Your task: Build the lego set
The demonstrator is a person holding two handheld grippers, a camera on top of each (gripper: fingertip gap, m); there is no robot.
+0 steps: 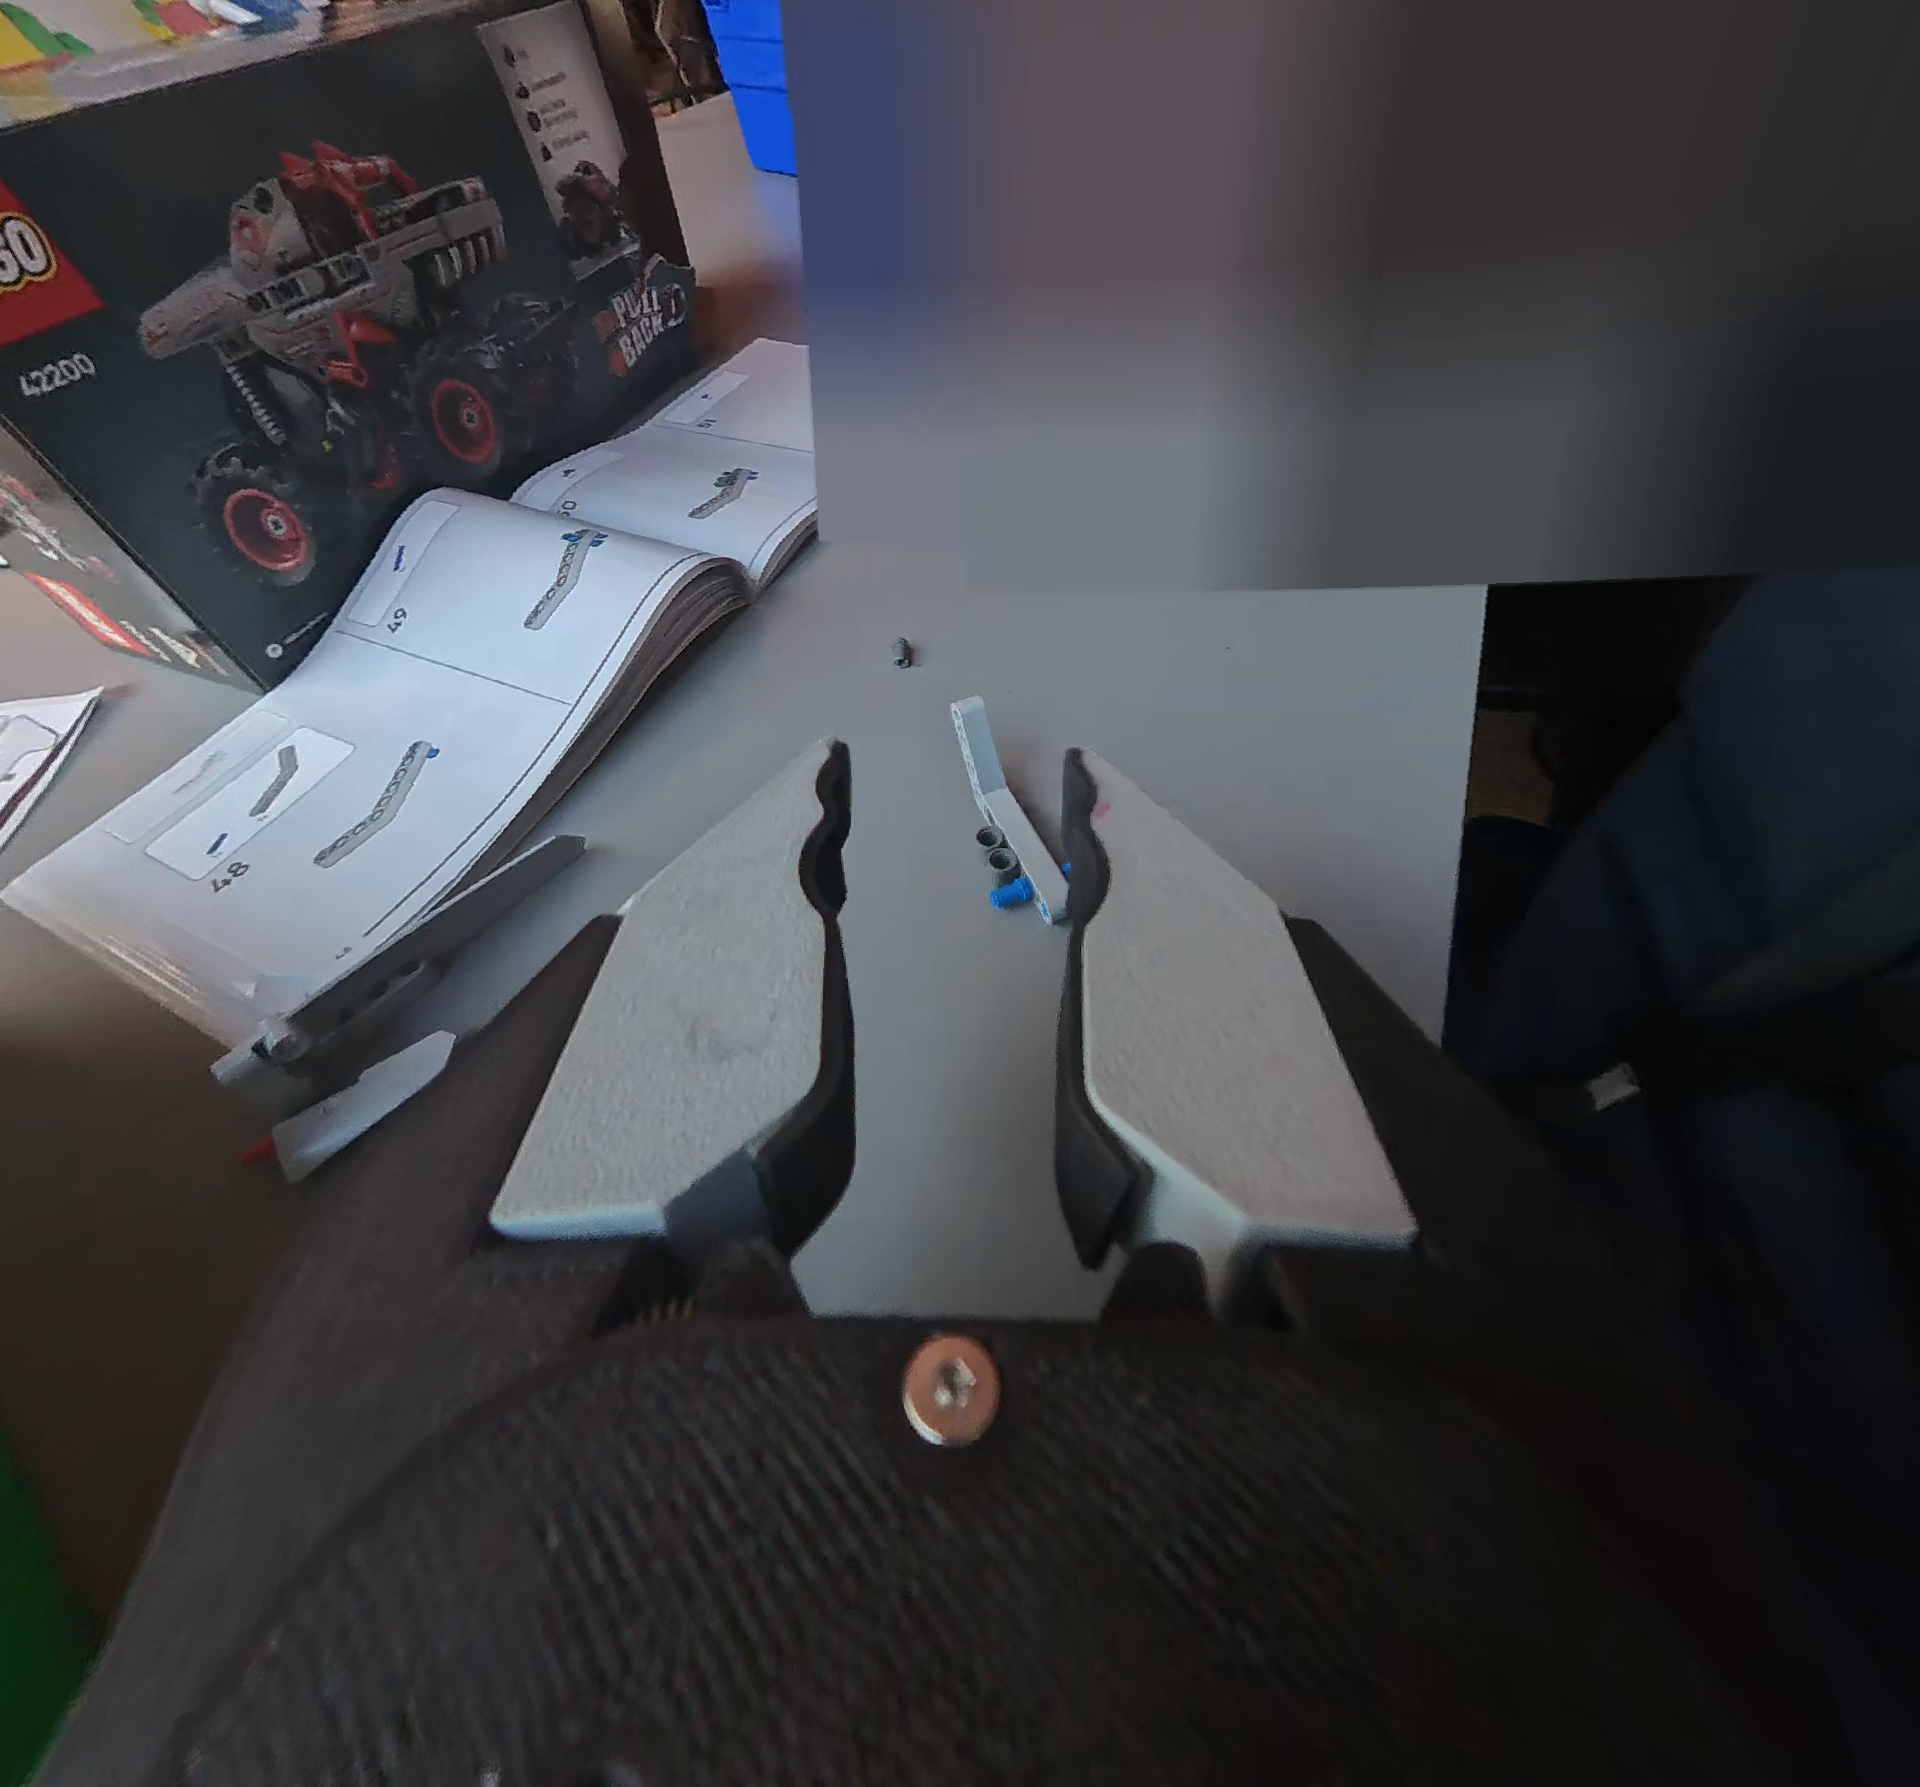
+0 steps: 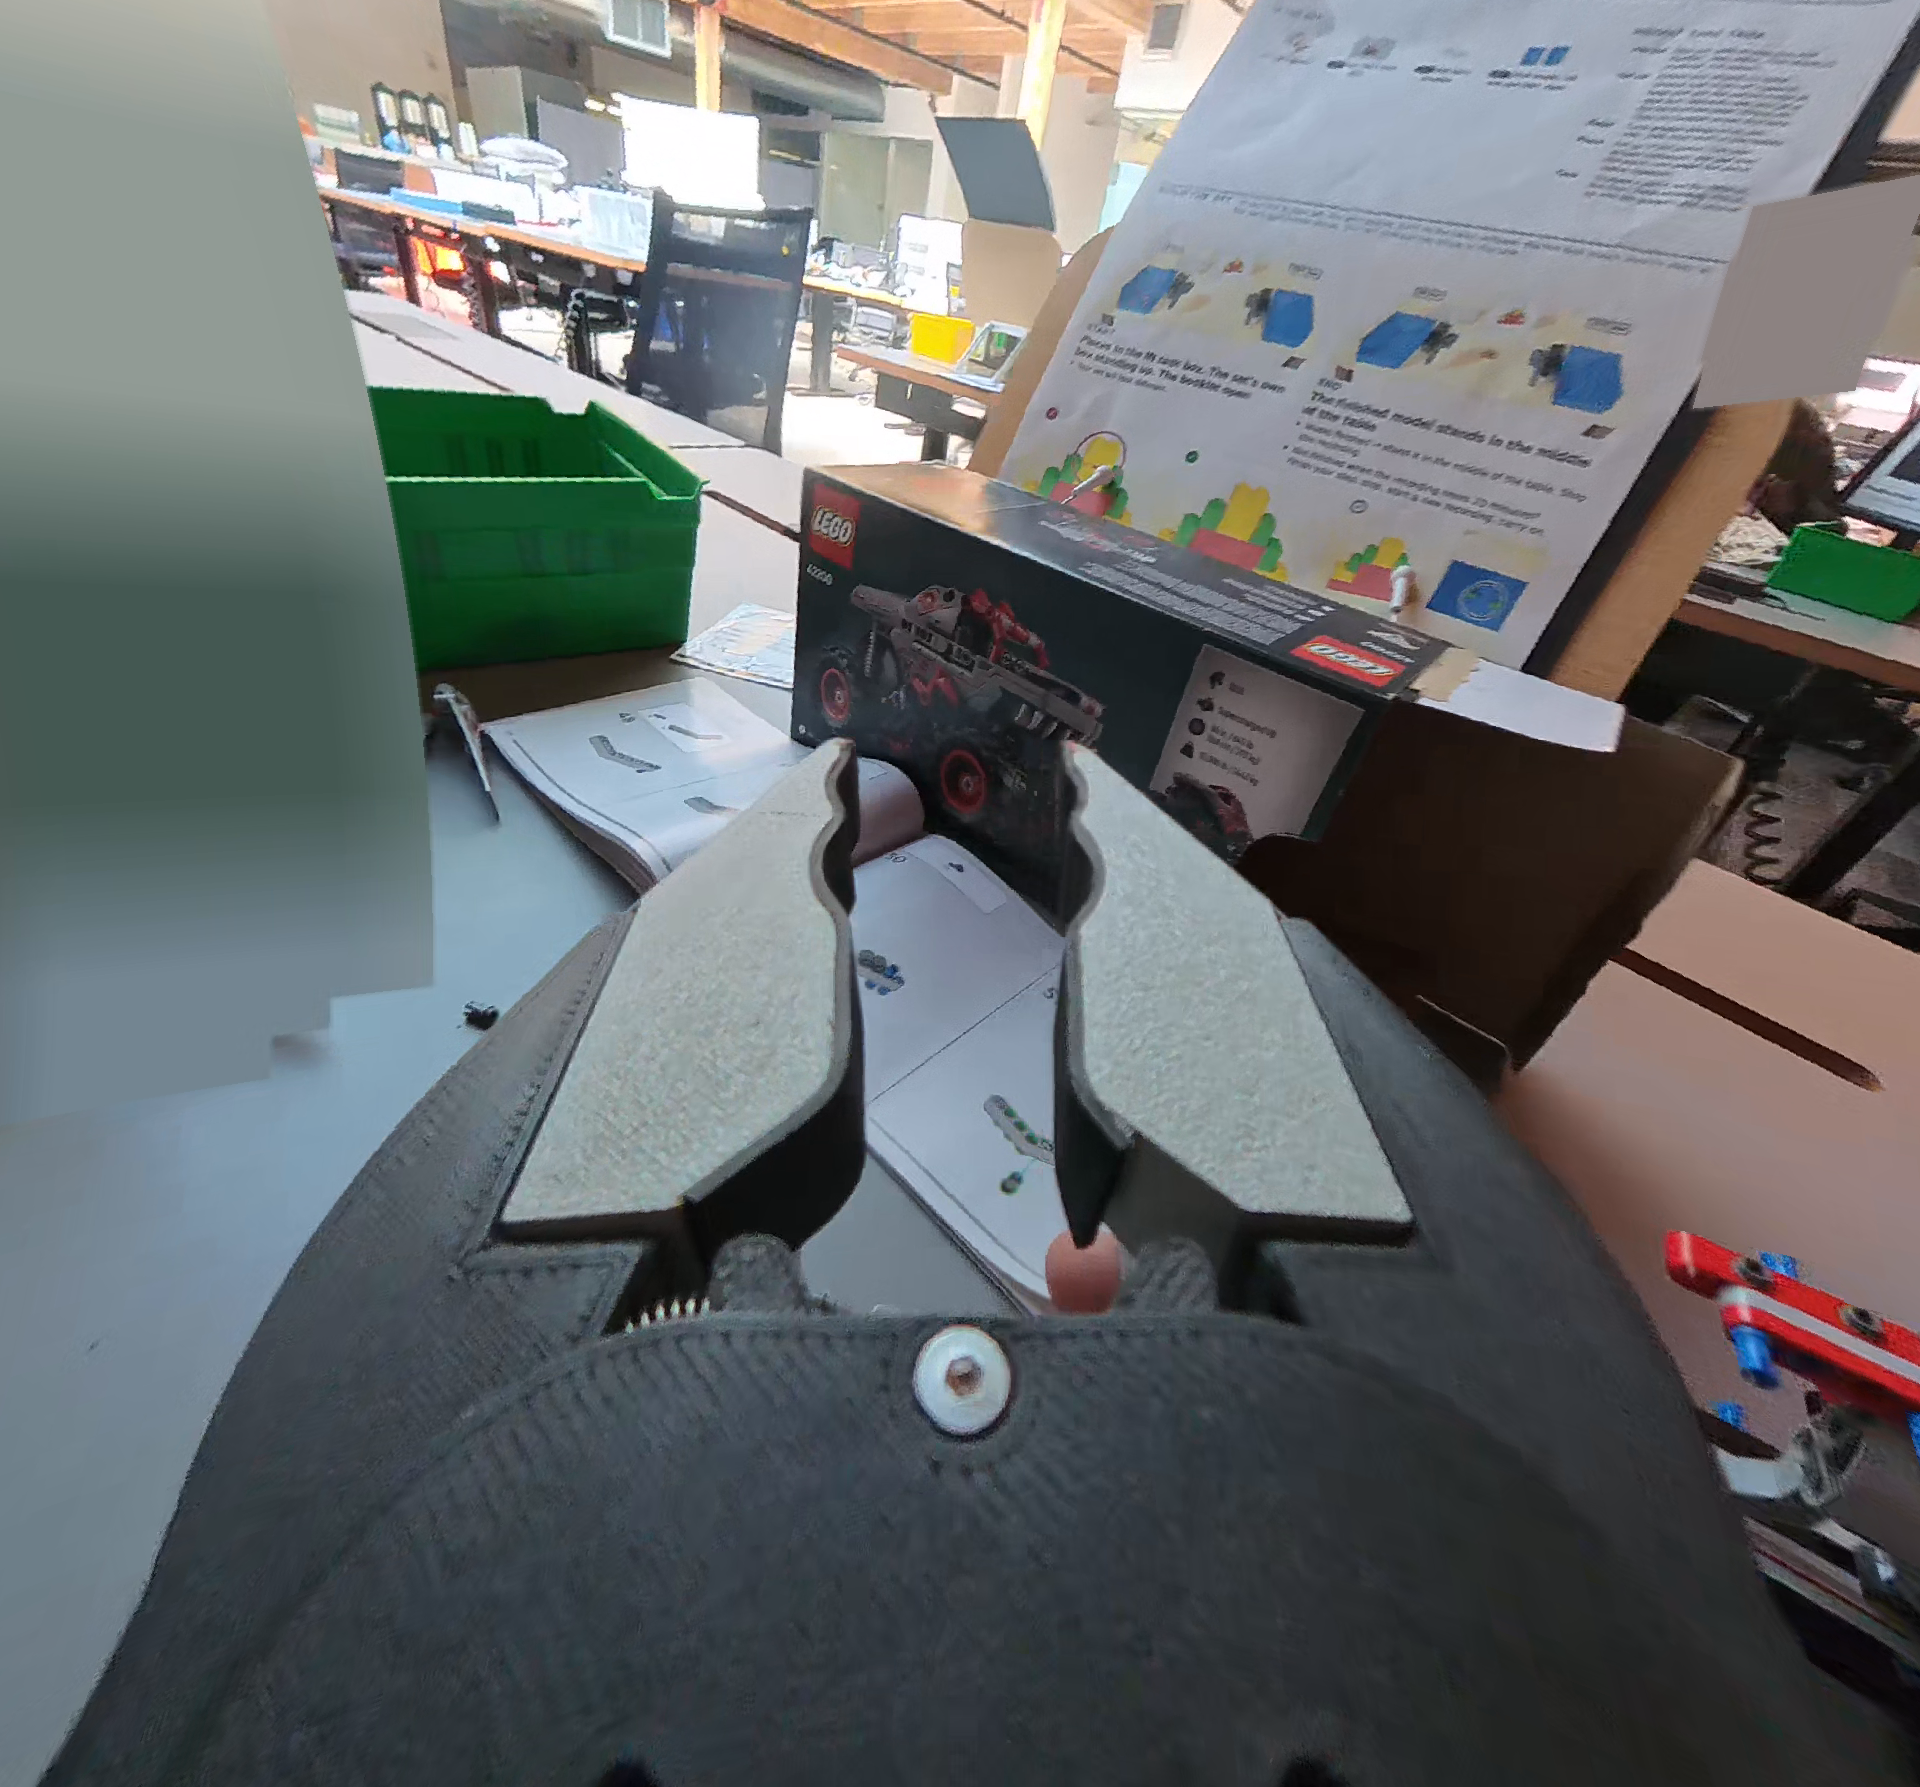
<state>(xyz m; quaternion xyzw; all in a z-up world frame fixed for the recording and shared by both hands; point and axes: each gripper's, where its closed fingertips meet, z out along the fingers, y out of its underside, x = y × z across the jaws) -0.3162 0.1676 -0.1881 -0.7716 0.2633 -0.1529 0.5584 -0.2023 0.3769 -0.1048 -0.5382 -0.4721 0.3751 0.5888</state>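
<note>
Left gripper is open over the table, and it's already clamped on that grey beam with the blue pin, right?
Not clamped. In the left wrist view the left gripper is open and holds nothing; the grey beam with the blue pin lies on the table, close beside the right-hand finger.

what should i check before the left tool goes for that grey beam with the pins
1. Left tool open and empty: ok.
2. Grey beam lying flat on the table, between the fingertips: ok.
3. Beam centred in the gap: not ok, it sits against one finger.
4. Loose dark pin apart from the beam: ok.
5. Right tool open and empty, over the booklet: ok.
6. Blue pins fully seated: cannot tell.
</note>
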